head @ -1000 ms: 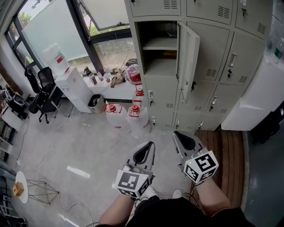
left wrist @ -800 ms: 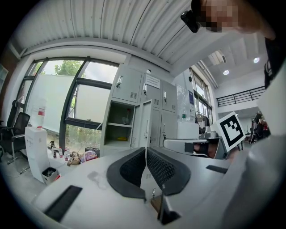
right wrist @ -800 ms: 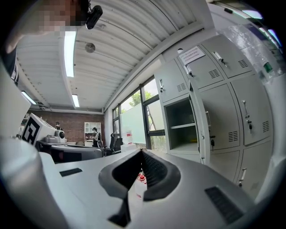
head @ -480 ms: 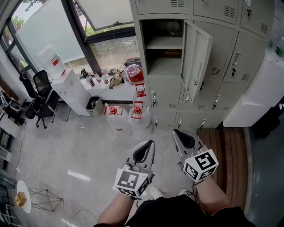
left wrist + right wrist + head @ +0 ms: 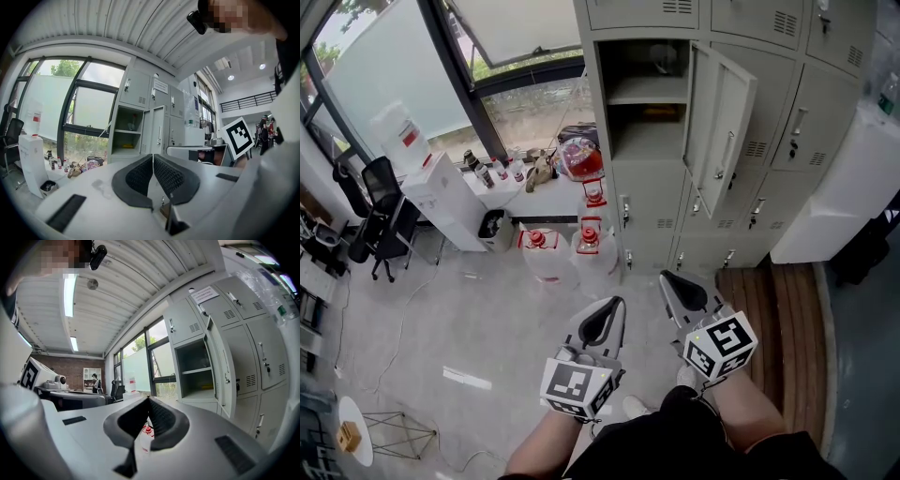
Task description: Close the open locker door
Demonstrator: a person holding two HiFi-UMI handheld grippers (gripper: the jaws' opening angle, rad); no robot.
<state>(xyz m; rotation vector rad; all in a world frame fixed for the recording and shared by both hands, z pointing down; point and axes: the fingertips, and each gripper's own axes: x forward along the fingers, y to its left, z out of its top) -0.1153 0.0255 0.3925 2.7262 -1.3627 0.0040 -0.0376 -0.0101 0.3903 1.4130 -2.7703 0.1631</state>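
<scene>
Well, the locker door (image 5: 722, 117) stood swung out into the room, hinged at the right side of its open compartment (image 5: 642, 127) in the grey locker bank (image 5: 806, 56) at the far side. One shelf (image 5: 647, 91) crossed that compartment partway up. Both claws hung level near the person, well apart from the door and touching nothing. The left claw (image 5: 613, 307) had its dark ribbed pads drawn together with nothing between them, and the right claw (image 5: 669, 278), just beside it, was likewise pinched closed and empty. On the pale floor (image 5: 478, 309) between the claws and the lockers stood two water jugs (image 5: 581, 248) with red caps. Further left, a low white counter (image 5: 534, 192) under the window (image 5: 412, 56) carried several small bottles (image 5: 487, 171), with a water dispenser (image 5: 441, 192) beside it and a black office chair (image 5: 380, 202) beyond that.
</scene>
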